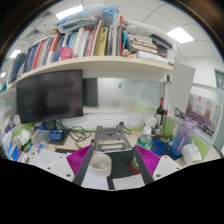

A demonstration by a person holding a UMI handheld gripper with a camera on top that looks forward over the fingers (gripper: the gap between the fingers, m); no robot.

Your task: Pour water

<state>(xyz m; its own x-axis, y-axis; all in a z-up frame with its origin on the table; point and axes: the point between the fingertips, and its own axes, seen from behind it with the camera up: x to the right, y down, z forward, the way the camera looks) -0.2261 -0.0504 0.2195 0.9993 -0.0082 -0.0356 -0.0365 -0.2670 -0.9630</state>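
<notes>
My gripper (112, 172) is open and empty, low over a desk. Its magenta pads (79, 158) stand wide apart. A white round cup (99, 167) stands on the desk between the fingers, closer to the left finger and not touching either one. A small red and green thing (135, 167) sits by the right finger; I cannot tell what it is. A dark bottle (160, 112) stands upright further back on the right. I see no water.
A grey and black device (110, 140) sits just beyond the fingers. A dark monitor (50, 95) stands at the back left under a shelf of books (90, 45). A white cup (190, 153) and clutter lie to the right.
</notes>
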